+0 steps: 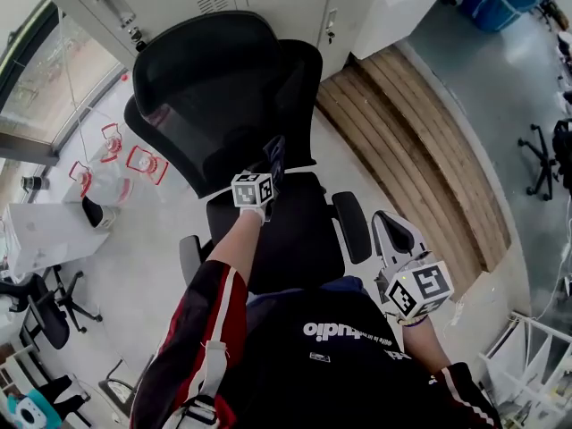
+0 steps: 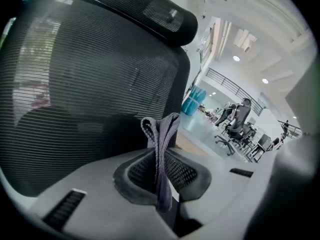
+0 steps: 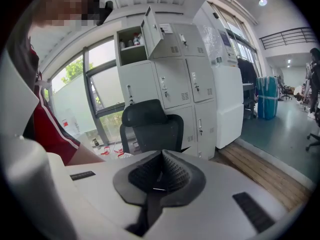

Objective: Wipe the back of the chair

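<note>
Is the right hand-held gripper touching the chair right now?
Apart. The right gripper view shows the chair standing well beyond the shut, empty jaws of the right hand-held gripper.

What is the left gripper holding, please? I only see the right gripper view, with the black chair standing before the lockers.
Observer: The left gripper is shut on a grey cloth.
Operator: Thank you; where is that cloth held?
Observer: It is at the lower part of the mesh backrest, on the side facing the seat; contact I cannot tell.
Operator: And where does my right gripper sit?
Observer: The right gripper hangs beside the nearest armrest, apart from it.
</note>
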Available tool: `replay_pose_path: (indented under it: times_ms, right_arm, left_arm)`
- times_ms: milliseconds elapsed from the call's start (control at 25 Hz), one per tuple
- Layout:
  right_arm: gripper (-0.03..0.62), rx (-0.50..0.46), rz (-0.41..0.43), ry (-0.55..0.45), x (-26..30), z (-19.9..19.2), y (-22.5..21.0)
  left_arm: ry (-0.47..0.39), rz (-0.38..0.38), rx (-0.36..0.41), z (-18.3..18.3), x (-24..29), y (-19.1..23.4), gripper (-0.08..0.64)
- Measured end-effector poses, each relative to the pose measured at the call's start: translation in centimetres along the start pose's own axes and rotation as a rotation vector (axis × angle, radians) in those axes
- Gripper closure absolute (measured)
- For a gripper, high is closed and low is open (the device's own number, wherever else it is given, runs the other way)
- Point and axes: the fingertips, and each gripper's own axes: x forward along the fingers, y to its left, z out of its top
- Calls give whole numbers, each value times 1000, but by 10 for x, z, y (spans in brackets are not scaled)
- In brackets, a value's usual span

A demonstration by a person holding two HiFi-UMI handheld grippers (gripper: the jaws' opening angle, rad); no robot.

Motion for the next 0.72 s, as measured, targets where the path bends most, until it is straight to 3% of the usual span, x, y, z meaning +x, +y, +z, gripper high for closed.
replay_pose_path:
  times_ms: [720]
  right_arm:
    - [578, -81, 188, 27, 43, 0, 137]
  left_arm:
    - [-74, 240, -101, -25, -171, 155, 506]
